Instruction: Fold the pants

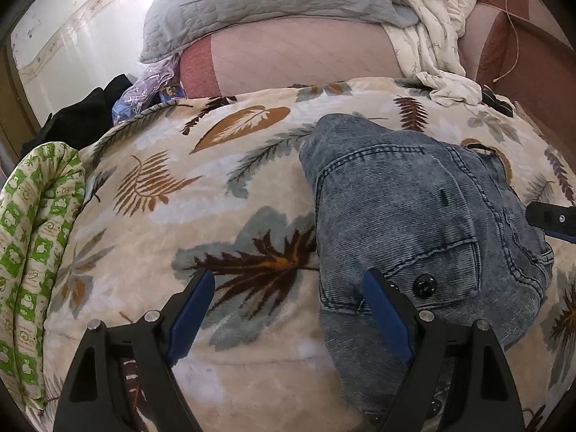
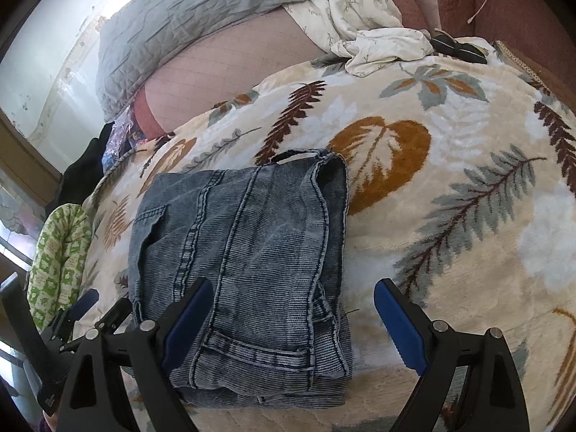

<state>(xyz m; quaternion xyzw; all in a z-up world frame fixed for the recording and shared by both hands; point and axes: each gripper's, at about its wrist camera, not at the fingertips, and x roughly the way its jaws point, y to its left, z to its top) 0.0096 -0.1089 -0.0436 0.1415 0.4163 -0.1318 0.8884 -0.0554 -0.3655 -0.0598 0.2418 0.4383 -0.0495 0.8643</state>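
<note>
A folded pair of faded blue jeans (image 1: 414, 208) (image 2: 244, 252) lies as a compact bundle on a leaf-patterned blanket (image 1: 162, 194) (image 2: 450, 187). My left gripper (image 1: 288, 280) is open at the bundle's near left edge, its right finger (image 1: 385, 306) over the denim and its left finger over the blanket. My right gripper (image 2: 294, 288) is open too. Its left finger (image 2: 187, 316) is over the denim and its right finger over the blanket, so the bundle's near right corner lies between the jaws. Neither gripper pinches the cloth.
A grey quilted pillow (image 1: 259, 3) and a crumpled white floral cloth (image 1: 428, 36) lie at the far end of the bed. A green-patterned roll (image 1: 32, 234) and dark items (image 1: 86, 111) sit at the left edge. A black bow (image 2: 457, 48) rests by the white cloth.
</note>
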